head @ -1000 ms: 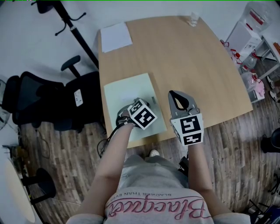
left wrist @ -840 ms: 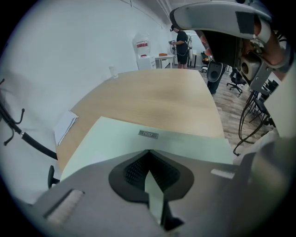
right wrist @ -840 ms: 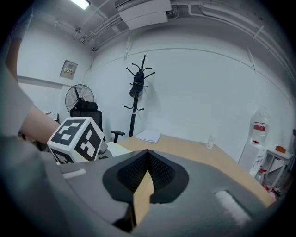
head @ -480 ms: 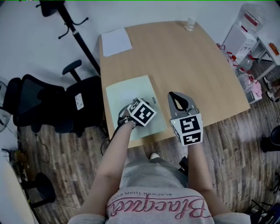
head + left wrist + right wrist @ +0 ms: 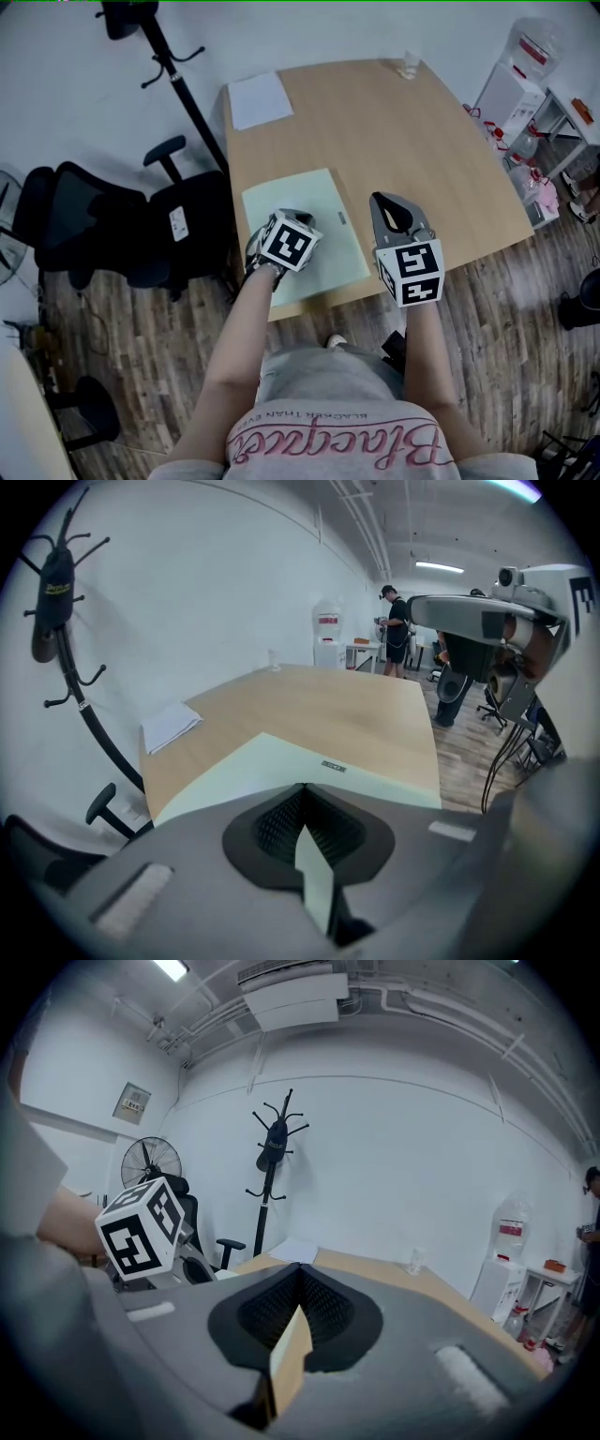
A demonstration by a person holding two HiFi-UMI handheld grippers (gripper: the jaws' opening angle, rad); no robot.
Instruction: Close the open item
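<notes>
Folder flat, both my grippers pinched shut on nothing.
My left gripper [image 5: 281,221] is over the pale green folder [image 5: 314,192], which lies flat with its cover down at the counter's [image 5: 422,141] near-left corner. My right gripper [image 5: 379,200] is just beside the folder's right edge, fingers together over bare wood.

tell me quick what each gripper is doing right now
Left gripper: shut, nothing between its jaws.
Right gripper: shut, nothing between its jaws.
</notes>
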